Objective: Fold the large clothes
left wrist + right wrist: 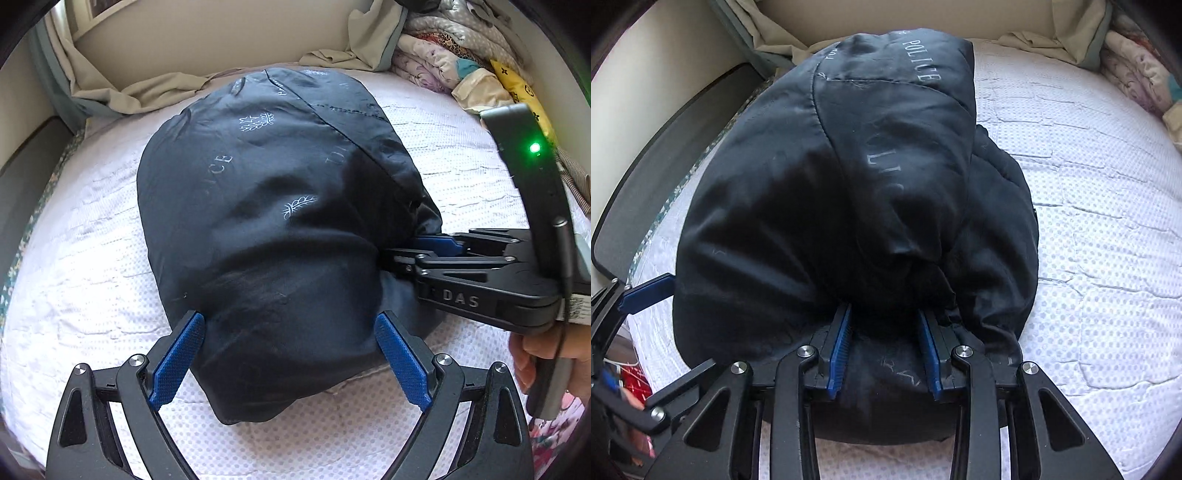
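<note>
Dark padded jacket [266, 221] bundled on white bed cover [92, 277]. Left claw [290, 354] spread around its near edge; right claw [884, 350] pinching a jacket fold.

jacket [266, 221]: 1 dark, bundled | tongs: 2, left tongs [290, 354], right tongs [884, 350] | bed [92, 288]: 1 | folded bedding pile [443, 55]: 1 | hand [546, 365]: 1 visible
</note>
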Motion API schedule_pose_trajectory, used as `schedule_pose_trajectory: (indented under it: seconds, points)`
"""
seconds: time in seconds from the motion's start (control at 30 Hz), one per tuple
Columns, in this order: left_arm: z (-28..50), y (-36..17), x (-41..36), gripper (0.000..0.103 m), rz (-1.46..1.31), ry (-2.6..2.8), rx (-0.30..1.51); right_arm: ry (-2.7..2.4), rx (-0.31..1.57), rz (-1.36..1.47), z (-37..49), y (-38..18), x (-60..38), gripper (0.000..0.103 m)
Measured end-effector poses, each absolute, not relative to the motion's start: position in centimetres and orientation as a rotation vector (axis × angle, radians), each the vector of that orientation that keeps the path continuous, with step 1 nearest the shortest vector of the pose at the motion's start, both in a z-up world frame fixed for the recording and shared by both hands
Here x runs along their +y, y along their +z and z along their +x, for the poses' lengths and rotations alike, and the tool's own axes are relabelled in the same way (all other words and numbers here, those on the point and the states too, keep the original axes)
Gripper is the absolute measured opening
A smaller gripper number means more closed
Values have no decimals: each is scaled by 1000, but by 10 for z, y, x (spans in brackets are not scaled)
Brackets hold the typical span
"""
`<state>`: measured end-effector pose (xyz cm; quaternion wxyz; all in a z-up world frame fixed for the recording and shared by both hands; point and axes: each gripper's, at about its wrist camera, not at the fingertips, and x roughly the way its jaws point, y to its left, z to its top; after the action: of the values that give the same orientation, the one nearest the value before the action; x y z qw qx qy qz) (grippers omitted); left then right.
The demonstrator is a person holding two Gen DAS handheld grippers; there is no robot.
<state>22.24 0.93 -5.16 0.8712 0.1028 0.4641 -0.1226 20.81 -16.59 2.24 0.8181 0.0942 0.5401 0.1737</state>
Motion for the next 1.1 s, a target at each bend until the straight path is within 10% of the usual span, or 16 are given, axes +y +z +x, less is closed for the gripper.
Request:
schedule_pose_trajectory:
  seconds: [0.47,0.63,1.1]
  points:
    - [217,-44,14,95,198,-218,970,337,1136,199,194,22,-153,34]
    - [198,-29,30,102,187,-163,912,357,1109,314,175,65,-169,84]
    - [130,-33,44,102,124,-110,905,153,1030,111,35,99,-173,102]
